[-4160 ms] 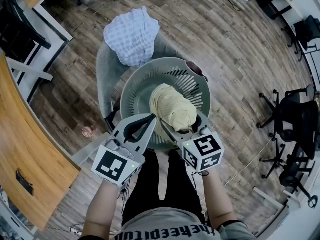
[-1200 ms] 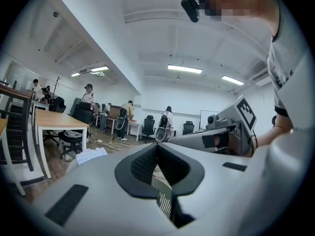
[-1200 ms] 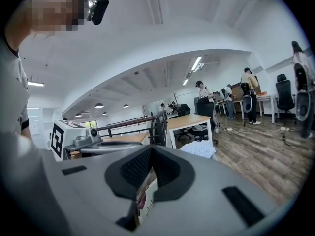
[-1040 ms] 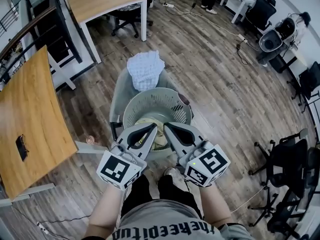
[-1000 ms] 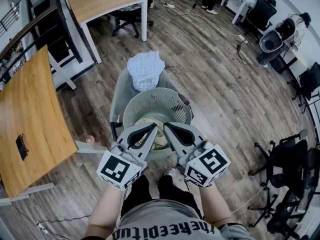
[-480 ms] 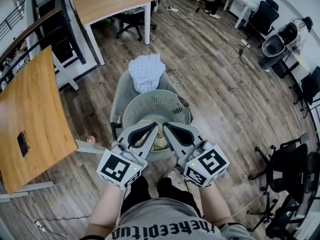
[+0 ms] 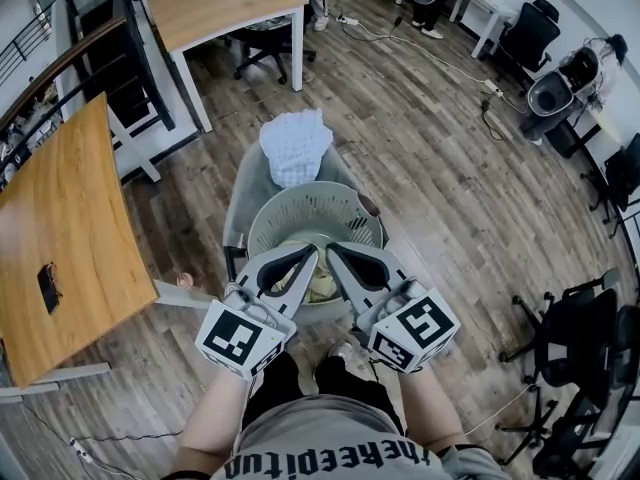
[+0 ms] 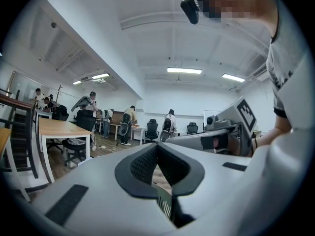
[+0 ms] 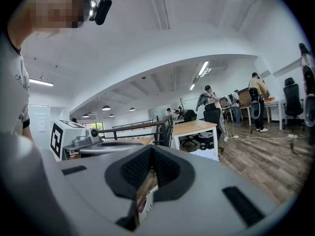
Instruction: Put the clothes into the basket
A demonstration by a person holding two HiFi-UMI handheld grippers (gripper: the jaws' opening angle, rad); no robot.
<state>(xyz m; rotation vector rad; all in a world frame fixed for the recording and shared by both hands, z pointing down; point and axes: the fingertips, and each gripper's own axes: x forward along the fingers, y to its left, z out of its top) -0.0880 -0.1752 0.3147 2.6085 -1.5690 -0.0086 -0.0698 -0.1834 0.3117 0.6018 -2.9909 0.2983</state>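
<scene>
Jaws closed and empty on both left gripper (image 7: 308, 255) and right gripper (image 7: 334, 253), over the near rim of the basket (image 7: 345, 208); the cloth (image 7: 295, 145) sits past the far rim, perhaps nearer left.

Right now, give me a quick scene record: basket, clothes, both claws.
basket: on chair, in front of the person
yellow cloth: inside basket
checked cloth: on chair beyond basket, not in it
left claw: shut, empty, over basket's near side
right claw: shut, empty, beside left claw
left to do: checked cloth
</scene>
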